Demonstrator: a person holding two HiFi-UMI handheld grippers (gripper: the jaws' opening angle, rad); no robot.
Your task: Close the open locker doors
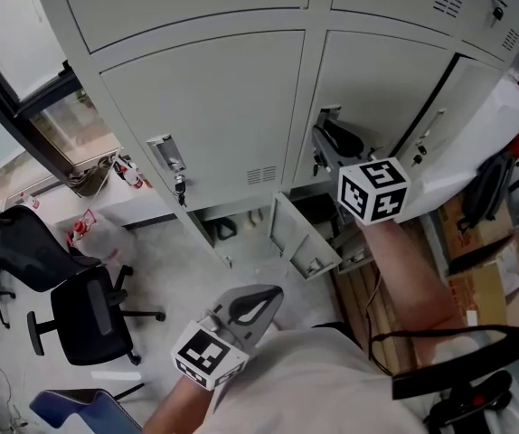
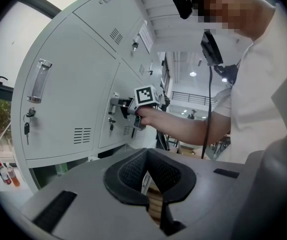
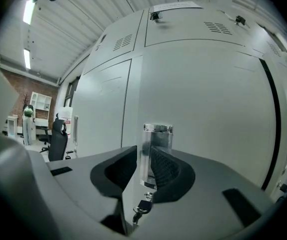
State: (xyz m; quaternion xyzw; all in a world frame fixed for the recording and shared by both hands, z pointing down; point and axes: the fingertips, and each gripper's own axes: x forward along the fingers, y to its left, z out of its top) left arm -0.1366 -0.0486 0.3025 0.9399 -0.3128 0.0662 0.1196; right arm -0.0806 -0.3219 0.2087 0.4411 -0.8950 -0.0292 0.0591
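- In the head view, a bank of grey lockers [image 1: 205, 98] is seen from above.
- The right tongs [image 1: 336, 143] are held against the left edge of the upper right locker door [image 1: 377, 80], where its handle is mounted.
- Below that door, a small lower door [image 1: 300, 238] is seen swung out, open, with a dark compartment behind it.
- A pale panel [image 1: 485, 125] is angled out from the locker front further right. Whether it is a door cannot be told.
- The left tongs [image 1: 268, 297] are held low, close to the person's body, well apart from the lockers, and their tips are brought together.
- Black office chairs [image 1: 88, 315] are seen on the floor at the left.
- In the left gripper view, the left tongs [image 2: 151, 184] are shown closed to a thin slit, and nothing is held in them.
- Beyond them, the right tongs [image 2: 119, 105] are seen set against the locker front.
- A key [image 2: 27, 129] is hung in the lock of the nearer, closed door [image 2: 68, 99].
- In the right gripper view, the right tongs [image 3: 151, 166] are clamped on the chrome handle [image 3: 157, 139], which is kept upright between the pads.
- A second key [image 3: 142, 208] is seen hanging just under the handle.
- A dark strip is seen along the right edge of the held door. Whether that door is fully shut cannot be told.
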